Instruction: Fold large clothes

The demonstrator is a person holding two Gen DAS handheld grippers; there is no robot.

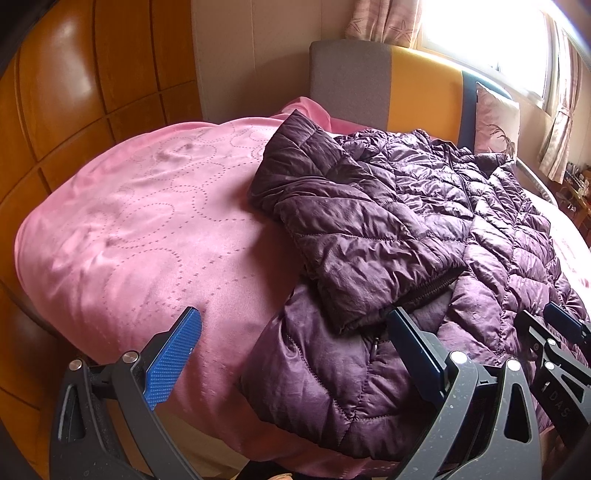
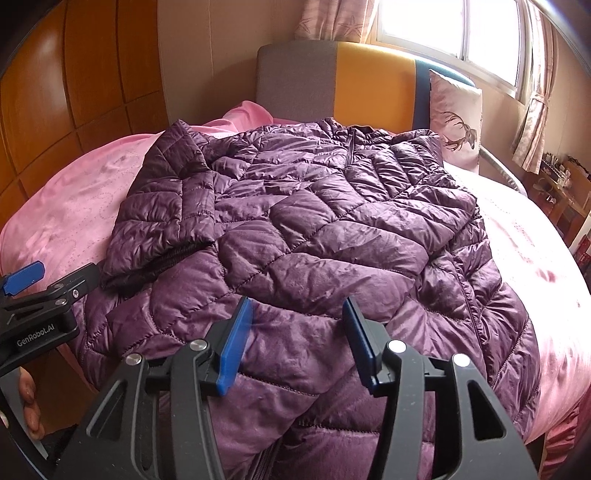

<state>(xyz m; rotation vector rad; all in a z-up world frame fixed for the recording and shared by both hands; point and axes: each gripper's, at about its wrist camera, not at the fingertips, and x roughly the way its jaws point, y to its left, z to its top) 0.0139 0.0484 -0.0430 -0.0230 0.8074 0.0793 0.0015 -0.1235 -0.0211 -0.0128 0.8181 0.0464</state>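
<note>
A dark purple quilted jacket (image 2: 314, 229) lies front-up on the pink bedspread (image 2: 74, 206), collar toward the headboard. One sleeve (image 1: 354, 236) is folded down over the front, its cuff (image 2: 159, 266) near the hem. My right gripper (image 2: 297, 310) hovers over the jacket's lower front, open, with nothing pinched between its blue pads (image 2: 236, 347). My left gripper (image 1: 295, 321) is open wide at the jacket's near left corner, one finger over bare bedspread (image 1: 147, 229), the other above the purple jacket (image 1: 480, 206) by the cuff. The right gripper (image 1: 565, 325) also shows at that view's right edge.
A grey, orange and blue headboard (image 2: 369, 77) and a deer-print pillow (image 2: 458, 114) stand at the bed's far end. Wooden wardrobe panels (image 1: 74, 110) line the left. A curtained window (image 2: 443, 26) and a cluttered shelf (image 2: 561, 177) are at right. A hand (image 2: 29, 406) holds the left gripper.
</note>
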